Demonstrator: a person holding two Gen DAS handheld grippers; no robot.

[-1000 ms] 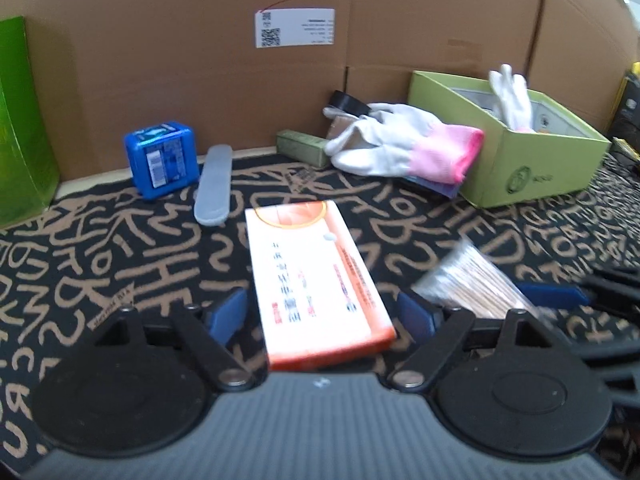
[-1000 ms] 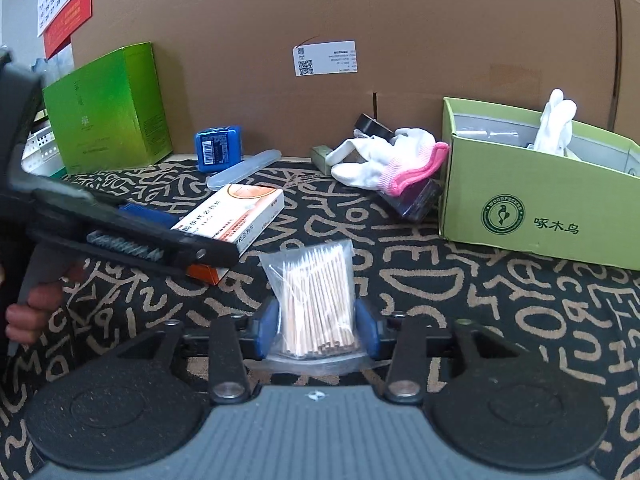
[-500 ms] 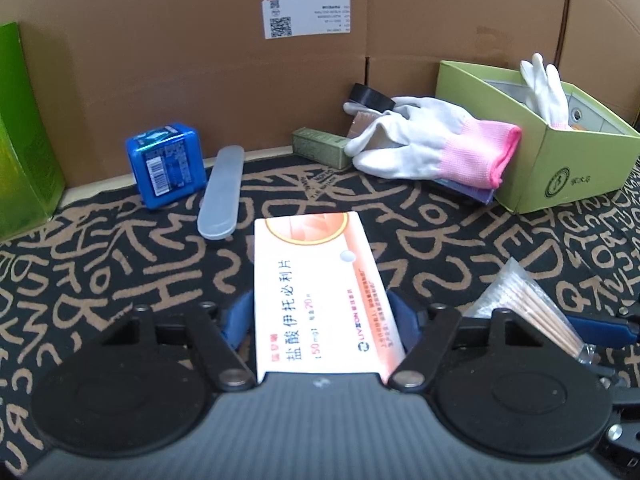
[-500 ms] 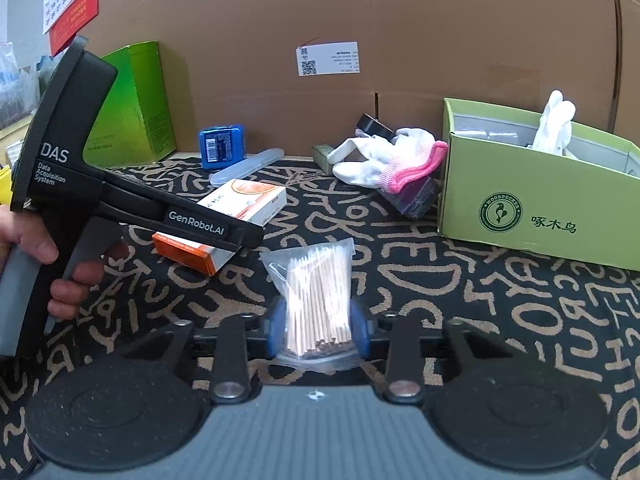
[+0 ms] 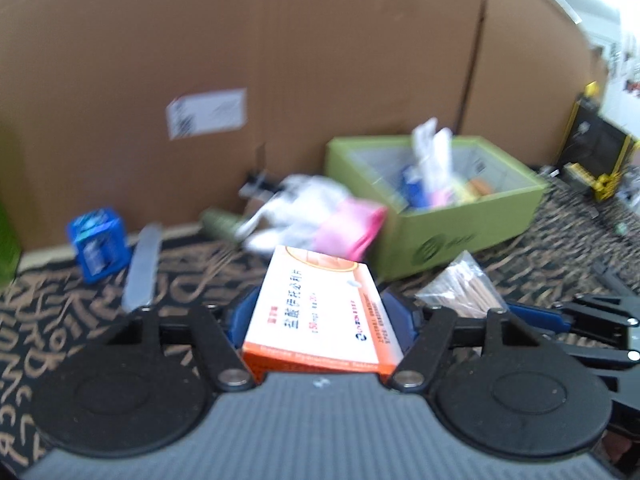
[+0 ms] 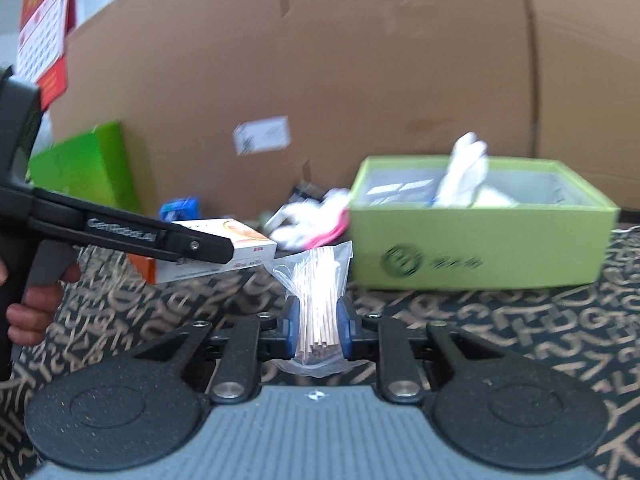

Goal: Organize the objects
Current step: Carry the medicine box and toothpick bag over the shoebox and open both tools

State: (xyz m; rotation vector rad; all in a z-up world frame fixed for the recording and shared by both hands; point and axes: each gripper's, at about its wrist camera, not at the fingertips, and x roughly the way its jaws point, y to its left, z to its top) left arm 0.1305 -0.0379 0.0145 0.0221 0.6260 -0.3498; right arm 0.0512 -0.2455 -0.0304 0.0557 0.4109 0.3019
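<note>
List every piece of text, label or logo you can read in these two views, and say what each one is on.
"GenRobot.AI": side of the left gripper, seen from the right wrist camera.
Medicine box: Chinese characters and small print, too blurred to read.
Green box: round logo and characters, blurred.
White label on the cardboard wall: code and print unreadable.
Red wall calendar: unreadable.
Blue box: label blurred.

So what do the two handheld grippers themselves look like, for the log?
Both match: the left gripper and right gripper have blue fingers on black linkage arms with silver pivot bolts, two round black discs and a ribbed grey base. The left's black pistol handle reads "GenRobot.AI" in white; a bare hand grips it.
</note>
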